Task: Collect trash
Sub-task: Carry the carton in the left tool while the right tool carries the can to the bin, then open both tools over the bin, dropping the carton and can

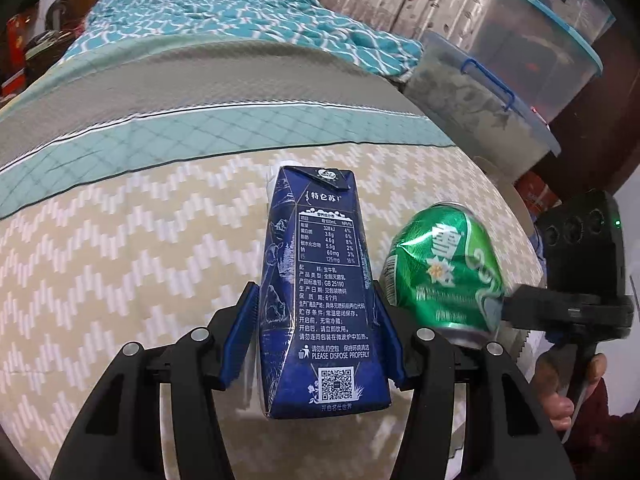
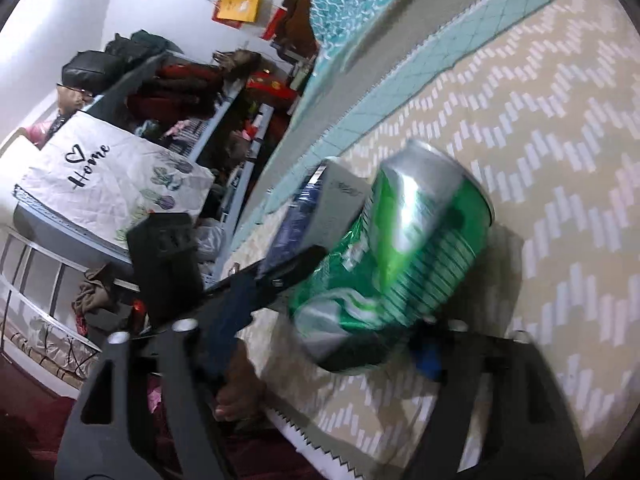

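over the bed [image 1: 120, 240], left gripper [image 1: 316, 320] jaws clamping milk carton [image 1: 320, 280], right gripper [image 2: 360, 344] jaws gripping crushed can [image 2: 396, 256]

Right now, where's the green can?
The dented green can sits in the right gripper, just right of the blue milk carton held by the left gripper, above the zigzag bedspread.

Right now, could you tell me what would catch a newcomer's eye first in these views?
A dark blue milk carton stands clamped in the left claw above the zigzag-patterned bedspread. Just to its right, the right claw grips a dented green can. Clear storage bins are stacked beside the bed.
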A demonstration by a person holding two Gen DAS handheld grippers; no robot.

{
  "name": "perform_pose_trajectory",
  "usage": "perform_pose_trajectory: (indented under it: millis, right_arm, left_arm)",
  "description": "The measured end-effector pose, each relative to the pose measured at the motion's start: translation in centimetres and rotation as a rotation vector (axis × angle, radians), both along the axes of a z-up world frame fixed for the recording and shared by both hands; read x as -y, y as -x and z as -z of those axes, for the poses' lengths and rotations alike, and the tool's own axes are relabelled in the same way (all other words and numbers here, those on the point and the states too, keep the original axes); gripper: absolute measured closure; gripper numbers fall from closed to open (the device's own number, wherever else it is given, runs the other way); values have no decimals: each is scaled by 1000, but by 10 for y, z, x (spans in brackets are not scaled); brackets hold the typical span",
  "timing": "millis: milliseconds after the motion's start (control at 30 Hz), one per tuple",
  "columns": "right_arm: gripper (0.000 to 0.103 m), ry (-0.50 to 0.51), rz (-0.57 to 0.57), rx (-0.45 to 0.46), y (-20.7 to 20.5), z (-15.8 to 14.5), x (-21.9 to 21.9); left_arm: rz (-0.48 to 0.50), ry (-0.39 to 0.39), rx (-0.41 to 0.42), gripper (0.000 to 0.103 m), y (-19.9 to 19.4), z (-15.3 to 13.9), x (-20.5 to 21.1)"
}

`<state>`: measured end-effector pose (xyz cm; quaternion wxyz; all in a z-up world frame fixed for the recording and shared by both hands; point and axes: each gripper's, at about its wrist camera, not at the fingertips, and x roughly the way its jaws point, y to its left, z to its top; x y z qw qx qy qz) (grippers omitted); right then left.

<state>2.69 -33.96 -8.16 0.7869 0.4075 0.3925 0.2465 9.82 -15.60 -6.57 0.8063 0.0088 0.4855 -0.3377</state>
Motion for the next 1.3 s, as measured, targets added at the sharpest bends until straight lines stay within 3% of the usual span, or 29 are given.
perform_pose_trajectory:
  millis: [133,233,267,333,367,567,733,1067,1100,1133,1167,1200,1300]
  right_arm:
    - [18,-12,49,5,8,1,15]
    - [24,-37,79,-2,12,5,26]
    - [31,-37,88,-12,11,7,28]
    - [64,-40,105,-63,9,20,35]
    - [70,-90,115,-65,9,26,38]
    - [79,-99,182,-7,23,21,61]
    - [79,-55,347,11,50,16,120]
    - [78,149,732,-4,120,-20,288]
    - [76,186,761,-28,118,-21,303]
    - [73,224,774,-57,114,-21,315]
    - [41,275,794,-103,109,-20,328]
    - [17,321,829,-124,109,-20,335]
    - [27,369,845,-104,115,-27,336]
  left_arm:
    - [42,-13,7,52,6,0,19]
    - [61,-36,17,52,10,3,28]
    - [63,-39,21,52,11,3,29]
    - [63,-38,16,52,10,3,28]
    - [62,-35,12,52,9,2,28]
    - [108,-13,-22,53,-1,-5,49]
    - [243,12,-1,53,-2,-21,117]
    - [567,12,31,52,17,-33,339]
    - [579,11,31,44,18,-32,358]
    - [590,-2,29,16,17,-30,381]
    - [583,-32,40,9,16,-26,400]
    - [569,-53,57,12,15,-24,413]
    - [550,-67,40,15,8,-23,422]
